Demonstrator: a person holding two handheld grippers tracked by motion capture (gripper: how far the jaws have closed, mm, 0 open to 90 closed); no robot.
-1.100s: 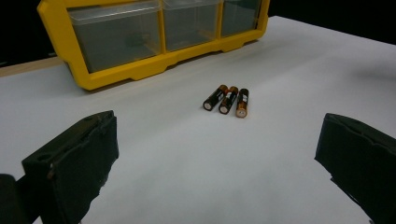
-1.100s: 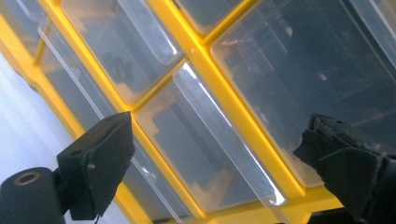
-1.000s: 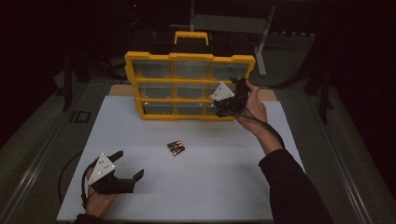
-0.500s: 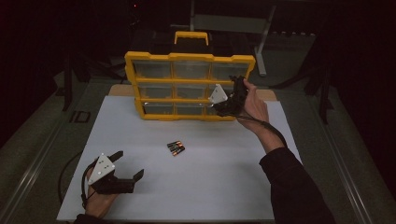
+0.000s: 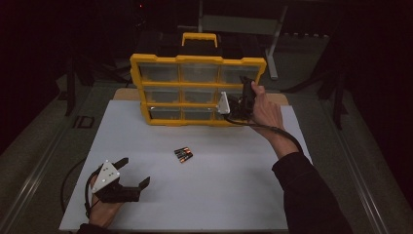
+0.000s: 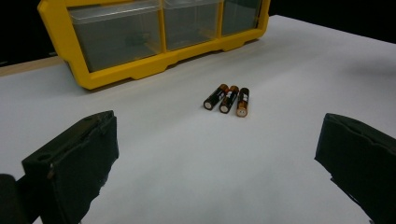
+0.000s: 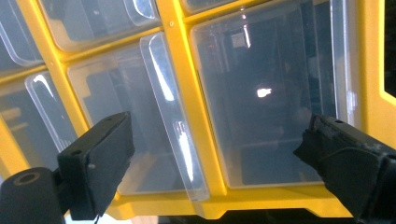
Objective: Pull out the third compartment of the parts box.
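While raised, right hand (image 5: 263,108) faces organizer (image 5: 197,90).

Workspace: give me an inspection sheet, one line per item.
Surface: white mat on a table, bare but for the items below.
Job's things: yellow organizer stands upright at the mat's far edge, clear drawers facing the person; three batteries lie side by side mid-mat.
Clutter: nothing seen.
Grippers: right gripper open, held up at the organizer's lower right drawers; whether it touches them cannot be told. Left gripper open, low at the near left corner, pointing at the batteries.
Cables: one trails from each gripper, the right cable along the forearm.
Surroundings: dark; metal frame legs behind the table.
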